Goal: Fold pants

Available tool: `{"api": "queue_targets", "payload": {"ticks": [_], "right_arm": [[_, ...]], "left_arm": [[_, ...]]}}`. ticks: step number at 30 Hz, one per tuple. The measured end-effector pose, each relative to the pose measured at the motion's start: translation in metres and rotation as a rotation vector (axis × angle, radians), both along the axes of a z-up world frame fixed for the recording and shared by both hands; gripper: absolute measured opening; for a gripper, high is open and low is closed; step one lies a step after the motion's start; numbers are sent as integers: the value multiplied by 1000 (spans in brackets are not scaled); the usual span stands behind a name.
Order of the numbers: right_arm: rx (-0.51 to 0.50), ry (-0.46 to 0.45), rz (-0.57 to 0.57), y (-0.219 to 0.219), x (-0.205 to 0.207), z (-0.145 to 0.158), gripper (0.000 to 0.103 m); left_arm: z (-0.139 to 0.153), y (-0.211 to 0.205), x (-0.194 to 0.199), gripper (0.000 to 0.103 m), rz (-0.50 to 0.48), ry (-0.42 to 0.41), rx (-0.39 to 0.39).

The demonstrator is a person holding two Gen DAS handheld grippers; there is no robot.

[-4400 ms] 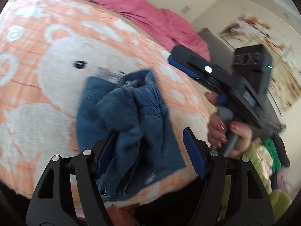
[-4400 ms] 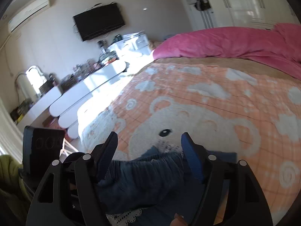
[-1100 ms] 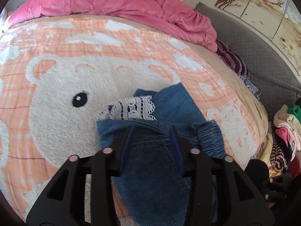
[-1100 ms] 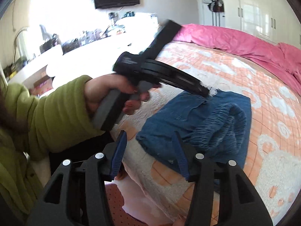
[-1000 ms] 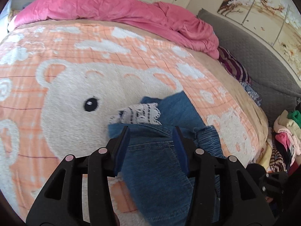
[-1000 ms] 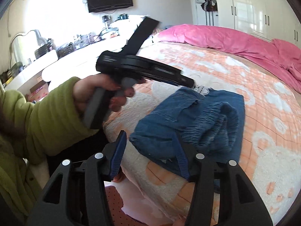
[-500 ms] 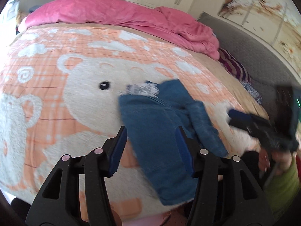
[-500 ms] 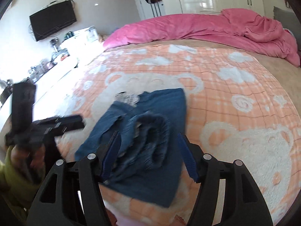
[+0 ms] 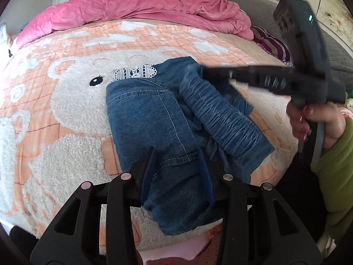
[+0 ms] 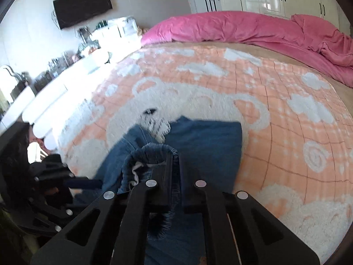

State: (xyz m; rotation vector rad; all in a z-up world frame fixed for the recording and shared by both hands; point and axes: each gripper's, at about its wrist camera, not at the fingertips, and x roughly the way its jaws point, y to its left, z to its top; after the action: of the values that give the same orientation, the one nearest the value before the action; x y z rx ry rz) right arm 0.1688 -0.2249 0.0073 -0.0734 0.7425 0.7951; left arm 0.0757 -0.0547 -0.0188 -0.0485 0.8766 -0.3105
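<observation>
The blue denim pants (image 9: 154, 119) lie partly folded near the front edge of the bed, with a white lace hem (image 9: 134, 72) at their far end. A gathered elastic waistband (image 9: 225, 119) lies raised on the right side. My left gripper (image 9: 176, 161) is open, its jaws either side of the near denim, gripping nothing. My right gripper (image 10: 175, 161) is shut on the gathered waistband (image 10: 152, 152); it shows in the left wrist view as a black tool (image 9: 275, 79) over the pants. The pants also show in the right wrist view (image 10: 207, 139).
An orange and white fleece blanket with a bear pattern (image 9: 72, 114) covers the bed. A pink duvet (image 9: 141, 6) is bunched at the far side. A grey sofa (image 9: 337, 50) stands to the right. A white dresser (image 10: 72, 77) and wall TV (image 10: 81, 5) are to the left.
My right gripper has come down from above the pants and closed on the gathered waistband. My left gripper has moved in low over the near denim, jaws still open.
</observation>
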Motion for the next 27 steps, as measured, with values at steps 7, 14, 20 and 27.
{"api": "queue_targets", "payload": {"ticks": [7,14,20,27], "right_arm": [[-126,50,-86,-8,19,-36,5],[-121,81,-141,-22,15,-40,22],[-81,-12,-174,-25,-8,-17,28],[14,-107,-200,-35,-50,16,40]], "left_arm": [[-4,-12,0,35,11,-21,54],[-1,-16,1,36,27,-12,72],[2,-11,-4,38,43,4,55],[3,-11,-13,42,49,11,47]]}}
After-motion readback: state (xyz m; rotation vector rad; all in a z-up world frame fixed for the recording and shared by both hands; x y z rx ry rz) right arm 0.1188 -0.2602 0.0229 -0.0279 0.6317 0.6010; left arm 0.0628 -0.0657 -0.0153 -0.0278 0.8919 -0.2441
